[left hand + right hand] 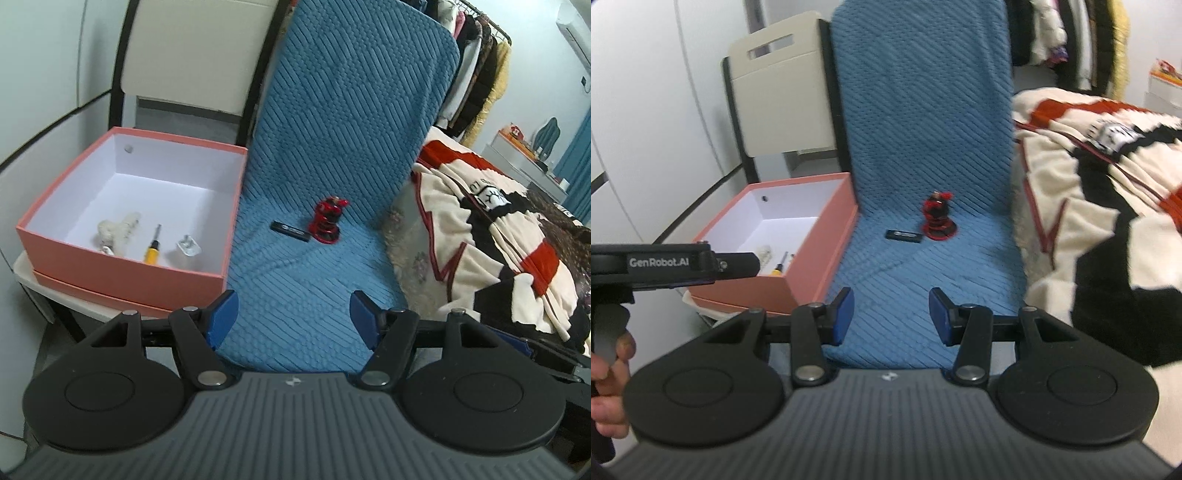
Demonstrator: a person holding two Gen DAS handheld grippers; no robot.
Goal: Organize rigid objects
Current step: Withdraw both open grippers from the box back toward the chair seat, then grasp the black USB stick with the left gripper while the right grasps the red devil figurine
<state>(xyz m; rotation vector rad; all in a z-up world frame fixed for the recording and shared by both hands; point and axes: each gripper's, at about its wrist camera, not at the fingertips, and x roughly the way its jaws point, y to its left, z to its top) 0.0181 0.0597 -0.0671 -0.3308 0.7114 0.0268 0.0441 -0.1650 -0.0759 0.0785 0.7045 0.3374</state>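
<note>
- The left tool (293, 319) has its blue-padded fingers spread wide, holding nothing, above the front edge of a blue quilted chair cover (332, 155).
- The right tool (891, 317) is likewise wide open and holding nothing, pointing at the same seat.
- A red figurine (327, 220) stands upright on a round base near the back of the seat; a flat black bar-shaped object (290, 231) lies just beside it, on its left.
- A pink box (122, 273) with a white inside sits on a pale chair seat (66, 295) left of the blue cover.
- Inside the box lie a cream-coloured figure (117, 230), a yellow-handled screwdriver (153, 246) and a small grey-white piece (189, 246), apart from one another along the near side.
- A patterned blanket (498, 236) in cream, red and black lies on the right.
- In the right wrist view, a hand (607, 373) grips the left tool's handle at the left edge.
</note>
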